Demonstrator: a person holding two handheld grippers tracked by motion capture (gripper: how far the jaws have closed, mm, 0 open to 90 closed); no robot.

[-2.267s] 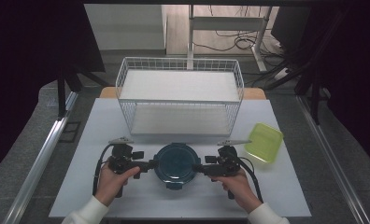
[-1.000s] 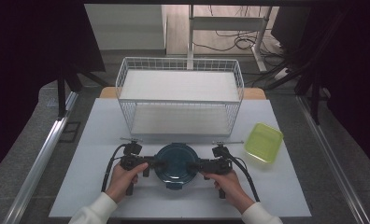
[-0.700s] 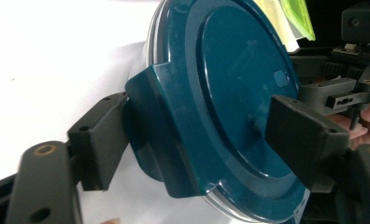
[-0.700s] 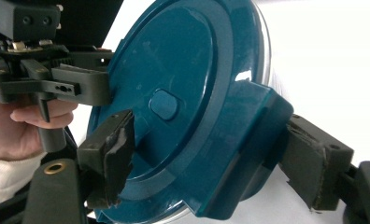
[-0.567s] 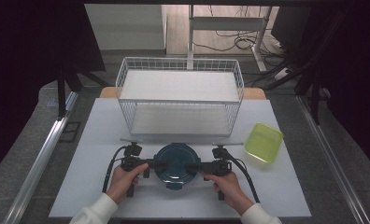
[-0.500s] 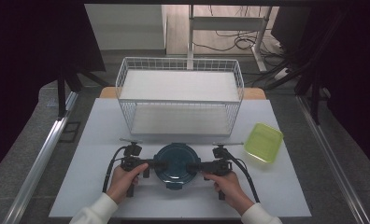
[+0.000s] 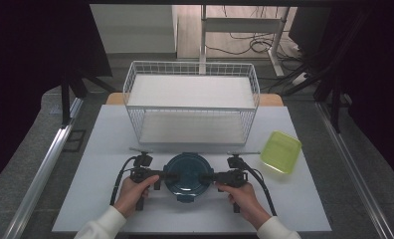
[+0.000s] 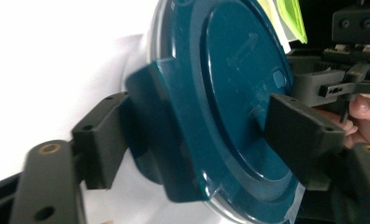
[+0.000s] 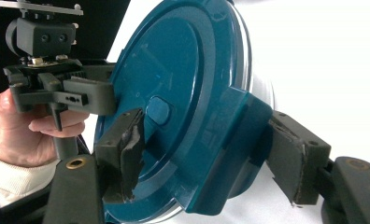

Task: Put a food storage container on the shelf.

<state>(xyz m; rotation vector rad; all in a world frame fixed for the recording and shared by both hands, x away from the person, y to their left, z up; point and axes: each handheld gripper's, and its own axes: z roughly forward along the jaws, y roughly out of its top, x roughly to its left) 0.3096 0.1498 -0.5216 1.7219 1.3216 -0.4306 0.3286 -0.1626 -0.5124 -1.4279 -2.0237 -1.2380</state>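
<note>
The left gripper (image 7: 171,175) has its jaws clamped on the left clip of the teal lid (image 7: 187,174), having just eased a little wider. The lidded container sits on the white surface (image 7: 304,199), near its front edge, before the wire basket (image 7: 192,82). The right gripper (image 7: 205,177) grips the right clip, its jaws just closing. A green lid (image 7: 280,151) lies right.

Both grippers, the left gripper (image 7: 171,175) and the right gripper (image 7: 205,177), are matte black, blocky, with thick rectangular jaw pads and brass-ringed screw holes. A black cable (image 7: 119,175) loops from each. The person wears white sleeves (image 7: 101,226) with ribbed cuffs.
</note>
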